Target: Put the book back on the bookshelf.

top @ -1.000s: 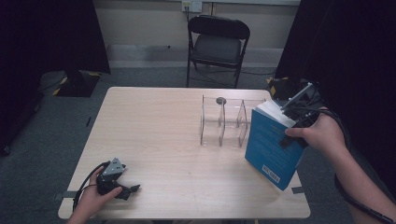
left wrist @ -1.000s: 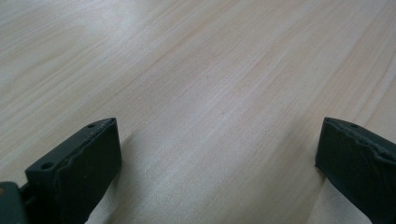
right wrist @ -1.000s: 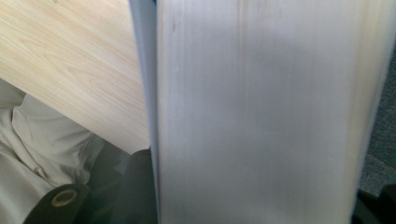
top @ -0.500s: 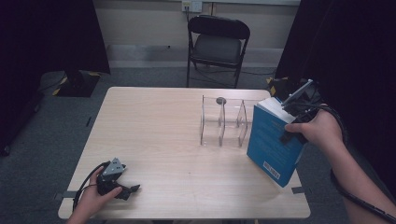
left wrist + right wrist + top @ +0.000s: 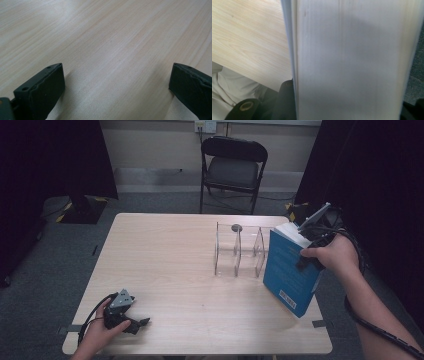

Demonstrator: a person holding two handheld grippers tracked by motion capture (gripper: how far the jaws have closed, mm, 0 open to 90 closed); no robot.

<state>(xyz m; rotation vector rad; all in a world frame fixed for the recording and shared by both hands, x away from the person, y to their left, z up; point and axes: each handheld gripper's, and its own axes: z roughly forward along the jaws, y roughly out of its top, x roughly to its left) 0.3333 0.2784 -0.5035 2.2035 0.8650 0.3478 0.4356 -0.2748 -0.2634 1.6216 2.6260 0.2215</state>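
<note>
Left hand-held gripper [image 5: 134, 321] showing black blocky jaws with small screw holes, grey three-cornered plate on top, black cable trailing, right hand-held gripper [image 5: 311, 251] wearing looping black cables

A light wood desk [image 5: 165, 255] stands on grey carpet [image 5: 45, 270] in a dim room. Beyond the desk's far edge, a black folding chair [image 5: 232, 167] faces it, backed against a pale wall [image 5: 150, 145] with a white skirting strip [image 5: 155, 174] and a wall socket [image 5: 206, 125] above. Black curtains [image 5: 50, 160] hang at both sides. A dark stand base [image 5: 80, 210] with yellow-and-black tape sits on the carpet off the desk's far left corner. Cables [image 5: 277, 197] trail along the floor near the wall.
</note>
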